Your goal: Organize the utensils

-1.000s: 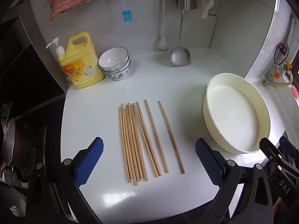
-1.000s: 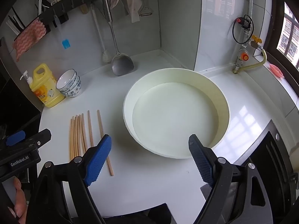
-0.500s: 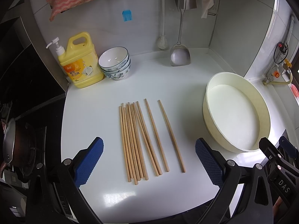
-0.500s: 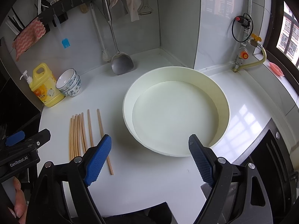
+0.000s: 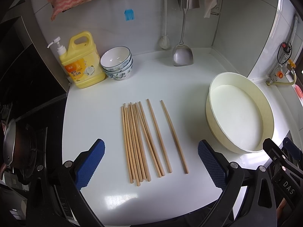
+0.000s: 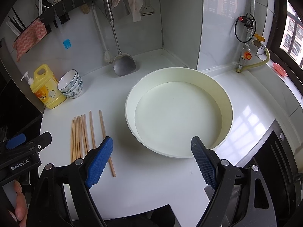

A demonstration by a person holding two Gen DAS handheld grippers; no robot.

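Several wooden chopsticks lie side by side on the white counter, two of them set a little apart to the right. They also show in the right wrist view. A large cream round basin stands to their right, empty; it fills the middle of the right wrist view. My left gripper is open and empty, held above the near ends of the chopsticks. My right gripper is open and empty, above the basin's near rim.
A yellow detergent bottle and stacked bowls stand at the back left. A metal spatula, a brush and cloths hang on the wall rack. A stove with a pan lies left. Gas valve and hose stand at the right.
Almost nothing; both views have shifted very slightly and both grippers stay open.
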